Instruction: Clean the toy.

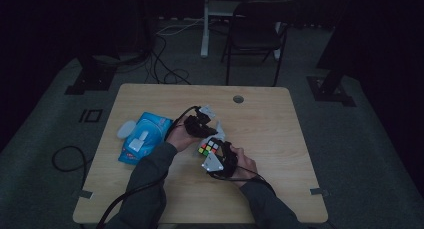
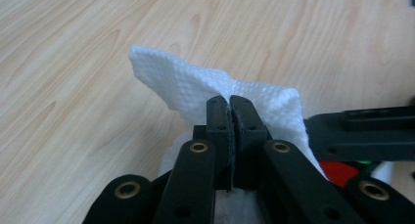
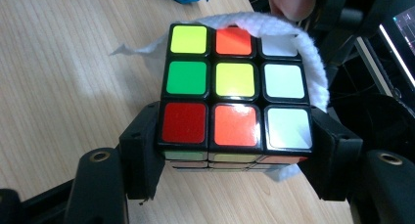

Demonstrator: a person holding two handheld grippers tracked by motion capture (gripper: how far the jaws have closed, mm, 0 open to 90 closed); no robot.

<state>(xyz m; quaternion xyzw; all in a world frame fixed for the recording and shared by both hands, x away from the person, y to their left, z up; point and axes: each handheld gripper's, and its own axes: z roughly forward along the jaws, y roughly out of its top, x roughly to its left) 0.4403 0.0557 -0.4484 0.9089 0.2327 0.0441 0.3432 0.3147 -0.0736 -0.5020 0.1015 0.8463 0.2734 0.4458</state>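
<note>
The puzzle cube [image 3: 235, 87], mid-frame in the right gripper view, sits clamped in the right gripper [image 3: 235, 150] while the left gripper [image 2: 230, 121], pinched on a white tissue [image 2: 195, 87], drapes it over the cube's far edge, so wiping looks underway, most faces untouched.

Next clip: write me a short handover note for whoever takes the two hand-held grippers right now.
Left hand-held gripper: shut on a white wipe, pinching a fold of it.
Right hand-held gripper: shut on the puzzle cube, one jaw on each side, cube held above the table.
The wipe drapes over the far edge of the cube and hangs down one side, so wiping looks underway.
The blue wipe pack lies on the table at the person's left.
Left to do, probably: finish wiping the cube's faces, then set cube and wipe down.
</note>
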